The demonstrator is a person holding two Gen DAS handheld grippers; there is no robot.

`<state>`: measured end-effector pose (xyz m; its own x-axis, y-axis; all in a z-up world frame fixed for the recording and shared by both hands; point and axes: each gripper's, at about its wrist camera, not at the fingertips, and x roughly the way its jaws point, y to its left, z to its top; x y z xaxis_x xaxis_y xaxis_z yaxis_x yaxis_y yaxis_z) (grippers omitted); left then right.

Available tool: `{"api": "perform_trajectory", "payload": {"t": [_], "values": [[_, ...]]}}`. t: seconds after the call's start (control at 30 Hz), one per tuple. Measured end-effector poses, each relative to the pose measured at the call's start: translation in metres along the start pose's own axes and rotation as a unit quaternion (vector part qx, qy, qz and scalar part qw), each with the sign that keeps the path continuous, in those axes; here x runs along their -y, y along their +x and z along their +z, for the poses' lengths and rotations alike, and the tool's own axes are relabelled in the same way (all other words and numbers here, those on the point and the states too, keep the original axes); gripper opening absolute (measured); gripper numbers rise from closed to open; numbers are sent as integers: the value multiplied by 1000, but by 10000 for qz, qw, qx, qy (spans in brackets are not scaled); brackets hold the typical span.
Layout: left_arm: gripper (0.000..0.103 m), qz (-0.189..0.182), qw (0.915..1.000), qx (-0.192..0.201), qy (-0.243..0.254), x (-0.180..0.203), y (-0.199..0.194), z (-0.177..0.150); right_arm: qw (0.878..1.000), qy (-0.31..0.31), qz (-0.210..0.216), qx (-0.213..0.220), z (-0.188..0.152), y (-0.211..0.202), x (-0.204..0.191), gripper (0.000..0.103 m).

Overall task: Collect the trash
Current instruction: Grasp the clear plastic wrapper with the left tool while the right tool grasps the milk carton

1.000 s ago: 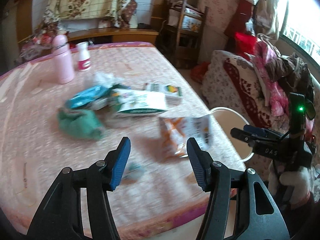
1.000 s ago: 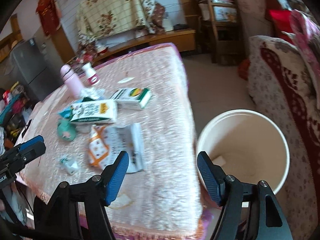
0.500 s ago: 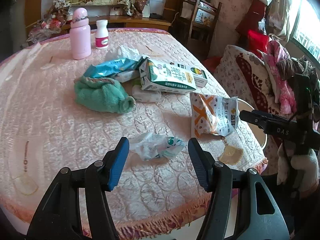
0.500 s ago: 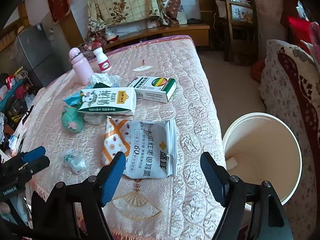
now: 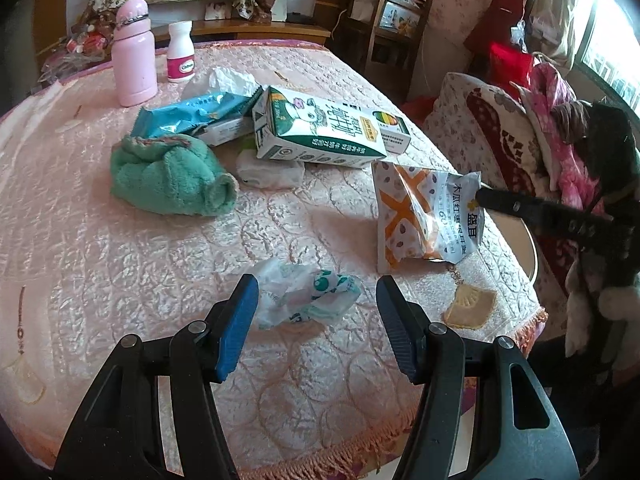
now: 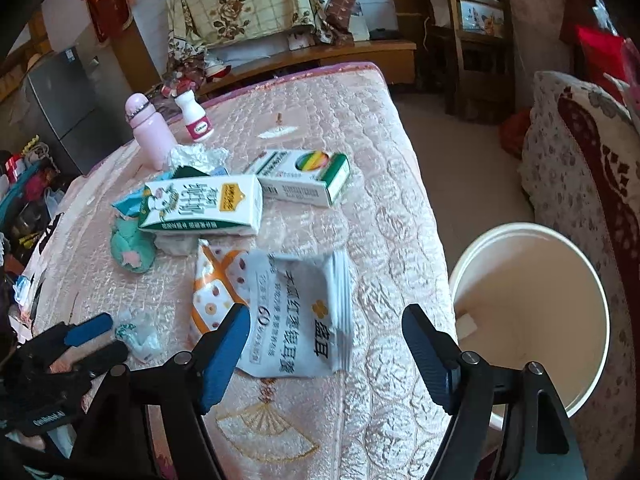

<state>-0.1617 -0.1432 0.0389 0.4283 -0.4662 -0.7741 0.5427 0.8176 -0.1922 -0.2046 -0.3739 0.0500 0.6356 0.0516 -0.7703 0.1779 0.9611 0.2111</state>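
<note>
My left gripper (image 5: 316, 300) is open, its jaws on either side of a crumpled white-and-green wrapper (image 5: 306, 298) near the table's front edge; the wrapper also shows in the right wrist view (image 6: 138, 334). My right gripper (image 6: 326, 324) is open and hangs over a white-and-orange snack bag (image 6: 280, 312), which also shows in the left wrist view (image 5: 424, 216). A white bucket (image 6: 532, 300) stands on the floor right of the table. A green-and-white milk carton (image 5: 320, 132), a small box (image 6: 304, 178) and a teal packet (image 5: 192, 114) lie further back.
A green towel (image 5: 172, 178), a pink bottle (image 5: 134, 54) and a white pill bottle (image 5: 181, 58) are on the pink quilted table (image 5: 120, 264). A patterned sofa (image 6: 588, 168) stands right of the bucket. Wooden chairs and a bench stand beyond the table.
Both grippers have moved in closer to the table. The left now straddles the crumpled wrapper; the right has come down over the snack bag. Both stayed open.
</note>
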Motion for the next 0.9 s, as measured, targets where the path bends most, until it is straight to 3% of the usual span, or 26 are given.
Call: {"api": "perform_trajectory", "payload": {"t": [0.1,0.13,0.2,0.3,0.47,0.57,0.7,0.9], "values": [[57,-72,9999,-71,66,1,6,-2,9998,-108,42,133,12,-7,-8,76],[52,-88,9999,-71,65,0,6,-2,9997,-141,63,175,16,-9,-10,76],[30,-157,9998,-146,20,-5,9,-1,9994,-226,124,239,24,-11,-17,76],[22,-191,9996,-178,-110,-14,8,5,9978,-516,341,256,41,-8,-34,77],[20,-30,9996,-65,-279,-28,-1,23,9902,-1170,767,47,60,16,-67,82],[19,-5,9992,4,-397,-36,-4,35,9824,-1684,810,-81,67,36,-89,82],[19,59,9987,20,-502,-48,-3,48,9636,-2506,906,-214,72,58,-111,82],[19,62,9980,-29,-628,-60,3,52,9370,-3405,680,-383,75,85,-123,83]]}}
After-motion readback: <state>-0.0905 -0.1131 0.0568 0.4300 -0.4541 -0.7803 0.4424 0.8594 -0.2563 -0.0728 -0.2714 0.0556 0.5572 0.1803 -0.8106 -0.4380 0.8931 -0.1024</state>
